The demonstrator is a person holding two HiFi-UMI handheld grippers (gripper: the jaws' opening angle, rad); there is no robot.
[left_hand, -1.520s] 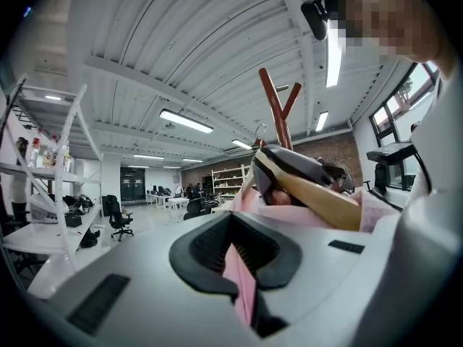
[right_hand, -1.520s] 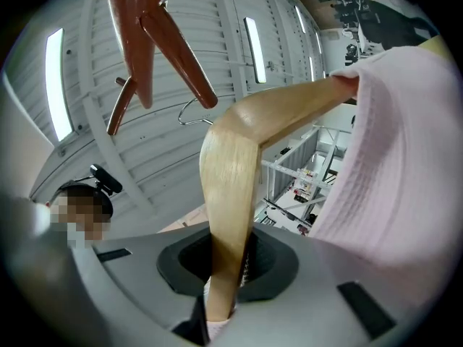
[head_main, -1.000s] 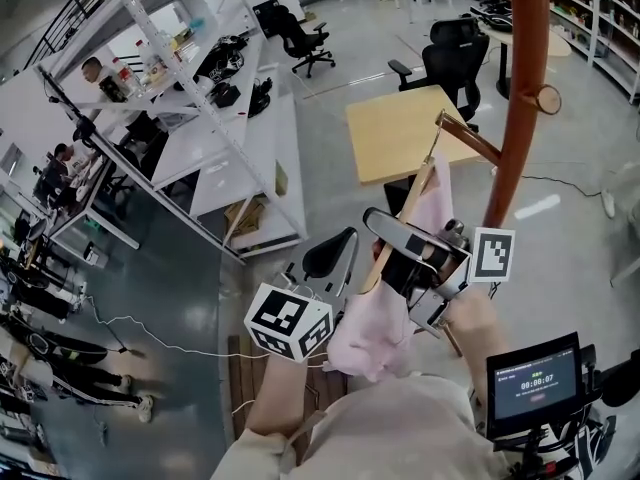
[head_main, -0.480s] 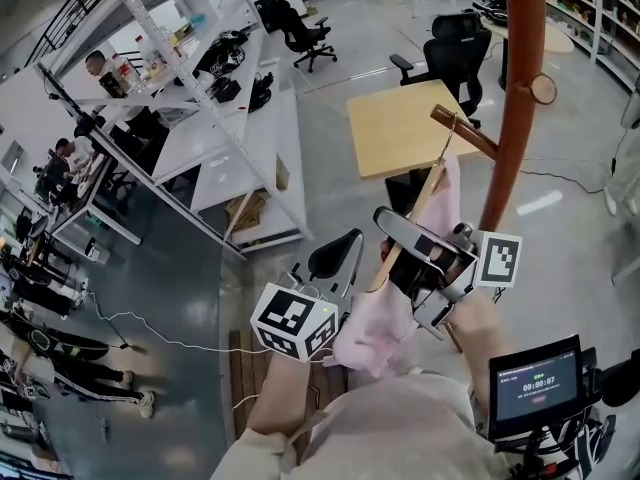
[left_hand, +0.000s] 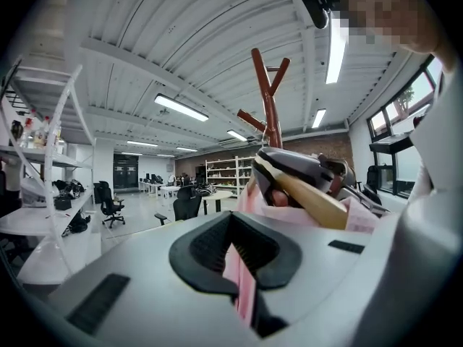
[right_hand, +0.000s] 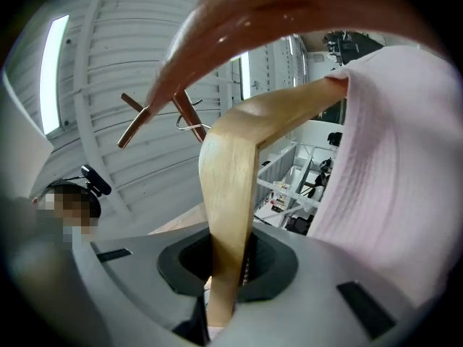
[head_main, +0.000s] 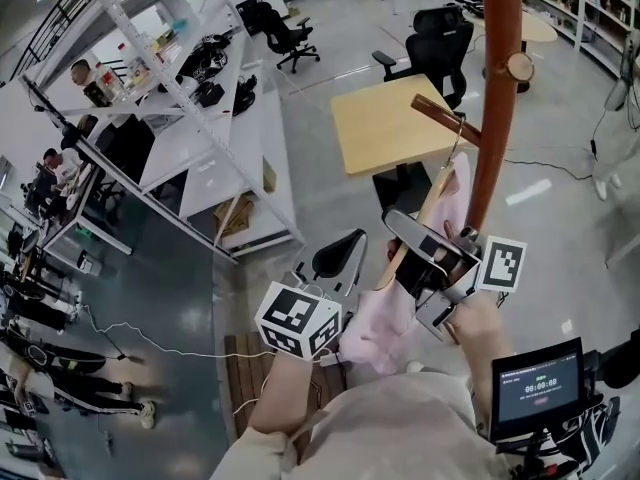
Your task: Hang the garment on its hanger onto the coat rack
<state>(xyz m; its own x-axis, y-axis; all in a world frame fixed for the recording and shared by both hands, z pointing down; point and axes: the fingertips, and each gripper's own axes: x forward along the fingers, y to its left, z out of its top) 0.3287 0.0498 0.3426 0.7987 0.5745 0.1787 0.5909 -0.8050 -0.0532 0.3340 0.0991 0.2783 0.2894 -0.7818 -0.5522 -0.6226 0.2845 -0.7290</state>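
Note:
A brown coat rack (head_main: 495,98) rises at the upper right, with a peg (head_main: 435,115) sticking out to the left. A wooden hanger (head_main: 428,208) carries a pink garment (head_main: 385,313). Its wire hook (head_main: 459,128) sits at that peg; I cannot tell whether it rests on it. My right gripper (head_main: 412,258) is shut on the hanger's arm (right_hand: 231,194), and the pink cloth (right_hand: 391,179) hangs beside it. My left gripper (head_main: 335,313) is lower left, shut on a fold of the garment (left_hand: 242,280). The rack (left_hand: 268,100) and right gripper (left_hand: 304,172) show ahead of it.
A wooden table (head_main: 390,128) and black office chairs (head_main: 435,43) stand behind the rack. Long white shelving (head_main: 200,128) runs down the left, with people (head_main: 45,168) beyond it. A small screen (head_main: 535,388) is at the lower right. A cable (head_main: 150,343) lies on the floor.
Both grippers have carried the hanger and garment closer to the rack's pole. The hook has slid along the peg toward the pole.

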